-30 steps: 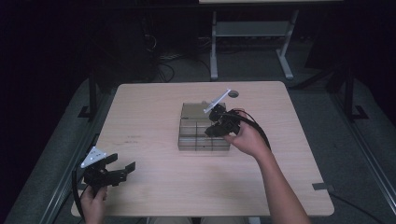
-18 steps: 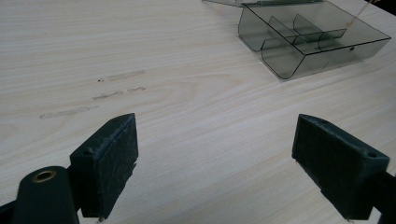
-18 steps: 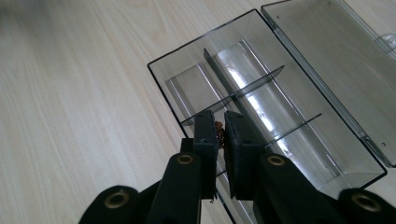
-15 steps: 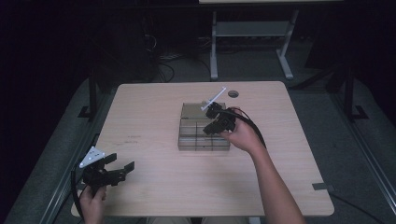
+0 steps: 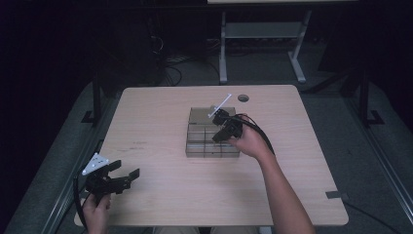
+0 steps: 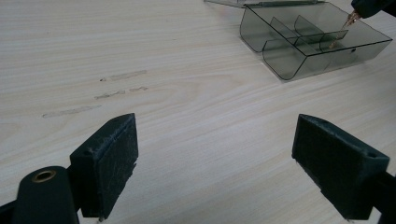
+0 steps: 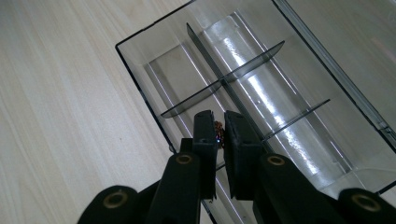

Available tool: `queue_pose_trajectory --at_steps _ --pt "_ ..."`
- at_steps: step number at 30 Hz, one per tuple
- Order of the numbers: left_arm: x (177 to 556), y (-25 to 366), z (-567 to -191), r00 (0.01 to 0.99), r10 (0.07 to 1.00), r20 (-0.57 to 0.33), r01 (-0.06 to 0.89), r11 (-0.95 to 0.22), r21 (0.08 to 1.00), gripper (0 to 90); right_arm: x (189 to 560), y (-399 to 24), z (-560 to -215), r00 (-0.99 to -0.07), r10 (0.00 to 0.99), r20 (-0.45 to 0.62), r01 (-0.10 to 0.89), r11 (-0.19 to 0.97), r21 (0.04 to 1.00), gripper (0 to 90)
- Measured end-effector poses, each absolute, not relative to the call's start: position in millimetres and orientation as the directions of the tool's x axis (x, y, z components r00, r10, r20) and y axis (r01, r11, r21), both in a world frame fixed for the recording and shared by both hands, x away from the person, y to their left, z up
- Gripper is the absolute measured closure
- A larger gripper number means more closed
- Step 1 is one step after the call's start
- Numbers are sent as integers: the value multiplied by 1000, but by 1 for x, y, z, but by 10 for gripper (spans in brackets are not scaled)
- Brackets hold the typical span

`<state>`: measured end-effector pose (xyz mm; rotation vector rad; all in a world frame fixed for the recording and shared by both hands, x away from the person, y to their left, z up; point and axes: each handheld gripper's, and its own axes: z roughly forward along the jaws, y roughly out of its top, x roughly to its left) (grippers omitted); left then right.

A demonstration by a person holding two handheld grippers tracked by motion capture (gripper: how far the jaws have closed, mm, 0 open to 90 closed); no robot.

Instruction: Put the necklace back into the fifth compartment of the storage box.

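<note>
A smoky clear plastic compartment box [image 5: 199,142] lies open mid-table, split by thin dividers [image 7: 219,86]. My right gripper [image 5: 217,138] hangs over the box, its jaws pointing down into it. In the right gripper view that gripper [image 7: 220,125] is shut on a small reddish-brown piece [image 7: 218,134] above a near compartment. My left gripper [image 5: 125,170] rests low near the table's front left corner, far from the box [image 6: 317,42]. Its jaws [image 6: 219,140] stand wide apart, with bare wood between them. The right gripper's tip [image 6: 369,5] appears at the box's far edge.
The box's lid [image 5: 200,115] lies flat behind it. A round cable hole [image 5: 243,98] sits near the table's back edge [image 5: 209,87]. A white frame [image 5: 263,34] stands on the dark floor behind. Faint tape marks [image 6: 93,95] streak the wood.
The right gripper has tilted and shifted slightly left over the box, still holding the piece. The left gripper has barely moved.
</note>
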<state>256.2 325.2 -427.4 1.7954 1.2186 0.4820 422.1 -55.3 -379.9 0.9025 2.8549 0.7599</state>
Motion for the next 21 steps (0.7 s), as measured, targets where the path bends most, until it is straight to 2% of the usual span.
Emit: queue_pose_trajectory --at_steps 21 --pt "260 326 -429 434 887 -158 550 -122 826 140 433 -51 -404 -821 559 117 546 708 447 830"
